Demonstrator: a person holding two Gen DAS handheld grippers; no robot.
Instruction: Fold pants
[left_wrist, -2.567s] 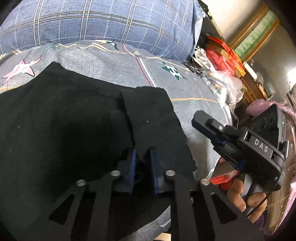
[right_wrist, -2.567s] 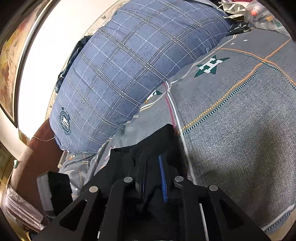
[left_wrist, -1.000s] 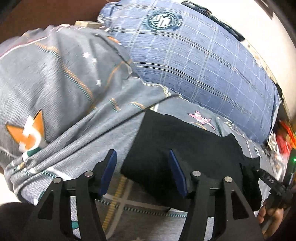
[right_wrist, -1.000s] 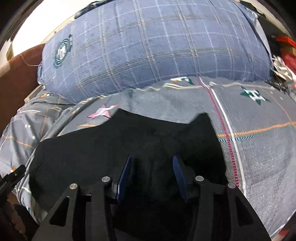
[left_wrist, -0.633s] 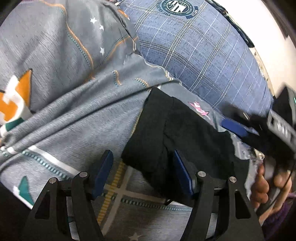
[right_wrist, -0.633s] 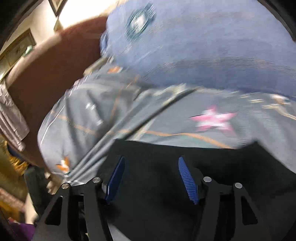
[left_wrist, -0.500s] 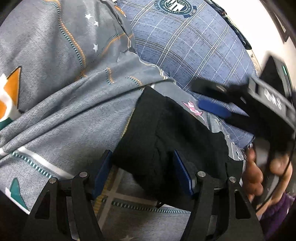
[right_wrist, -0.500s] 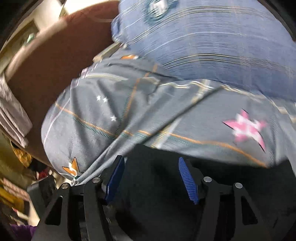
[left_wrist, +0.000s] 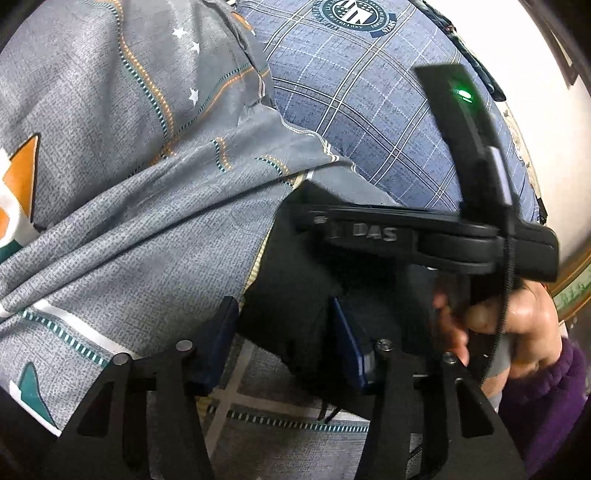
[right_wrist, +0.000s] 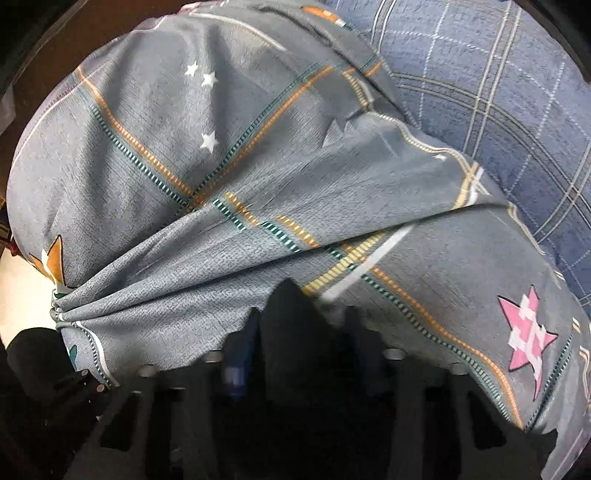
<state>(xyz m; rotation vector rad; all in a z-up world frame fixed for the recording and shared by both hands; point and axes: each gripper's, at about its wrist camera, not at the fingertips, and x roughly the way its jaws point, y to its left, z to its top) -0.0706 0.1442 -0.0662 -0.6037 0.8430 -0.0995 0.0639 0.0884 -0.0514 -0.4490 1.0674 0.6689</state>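
Black fabric pants (left_wrist: 295, 291) lie folded on a grey patterned bedsheet (left_wrist: 147, 221), a blue plaid pillow (left_wrist: 369, 110) at 12 o'clock. Left hand-held gripper (left_wrist: 284, 339): jaws just closing yet apart, astride the pants' corner. Right hand-held gripper (right_wrist: 295, 350), at 3 o'clock of the left: jaws just closing, pinching a raised black fold.

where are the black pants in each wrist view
Left wrist view: the black pants lie at centre and lower right on the grey bedsheet, their near-left corner between the left gripper jaws.
Right wrist view: the pants rise as a dark peak at bottom centre, between the right gripper jaws, which have just been closing.
Shared landmark: the blue plaid pillow, upper right in both views.
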